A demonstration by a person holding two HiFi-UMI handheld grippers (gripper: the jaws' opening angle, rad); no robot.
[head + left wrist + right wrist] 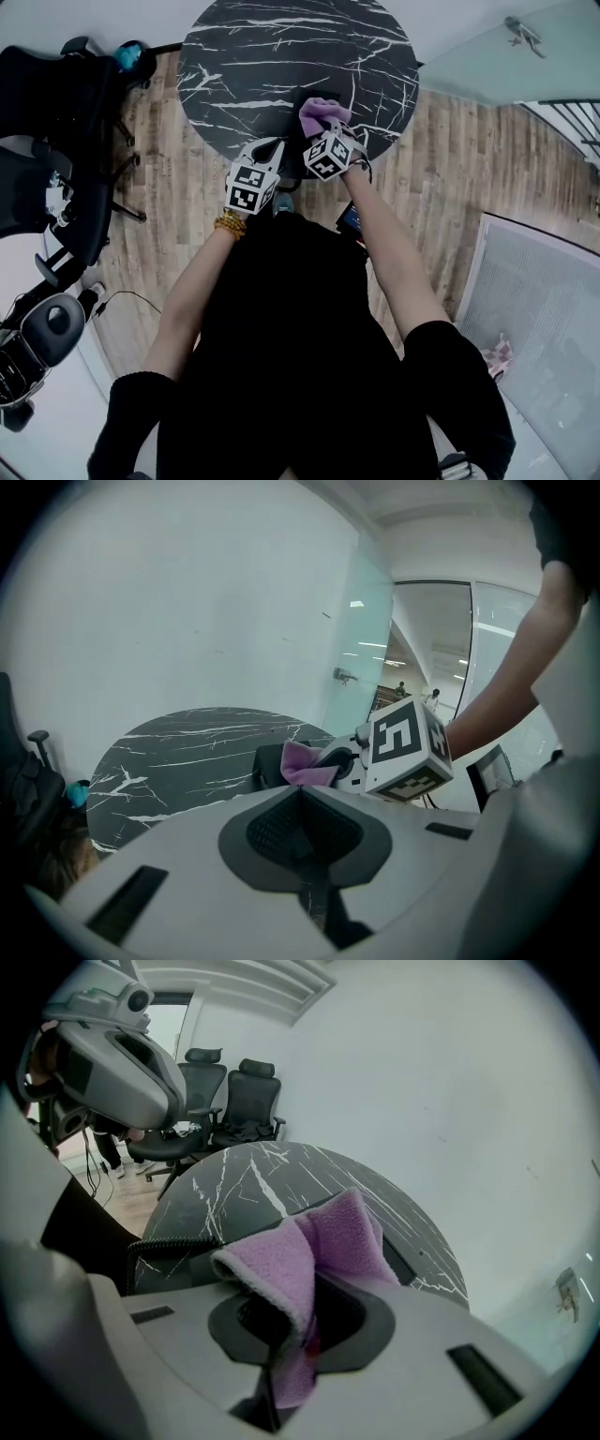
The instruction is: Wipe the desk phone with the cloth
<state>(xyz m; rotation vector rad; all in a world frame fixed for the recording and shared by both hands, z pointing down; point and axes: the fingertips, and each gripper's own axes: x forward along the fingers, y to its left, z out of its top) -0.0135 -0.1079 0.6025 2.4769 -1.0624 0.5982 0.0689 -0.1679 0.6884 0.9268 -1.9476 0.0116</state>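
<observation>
On the near part of the round black marble table point(253, 56) stands a black desk phone point(317, 97) point(270, 764) point(178, 1265) with a coiled cord point(159, 1241). My right gripper point(323, 131) point(309, 1283) is shut on a purple cloth point(323, 114) point(319, 1241) and holds it over the phone; whether the cloth touches the phone is hidden. The cloth point(302, 761) and the right gripper point(405, 747) also show in the left gripper view. My left gripper point(272, 145) point(302, 794) hovers just left of the phone at the table's near edge, shut with nothing in it.
Black office chairs point(56, 103) point(248, 1096) stand left of the table on the wooden floor point(450, 159). A glass wall point(366, 649) rises behind the table. A pale grey panel point(544, 319) lies at the right. The person's body fills the lower head view.
</observation>
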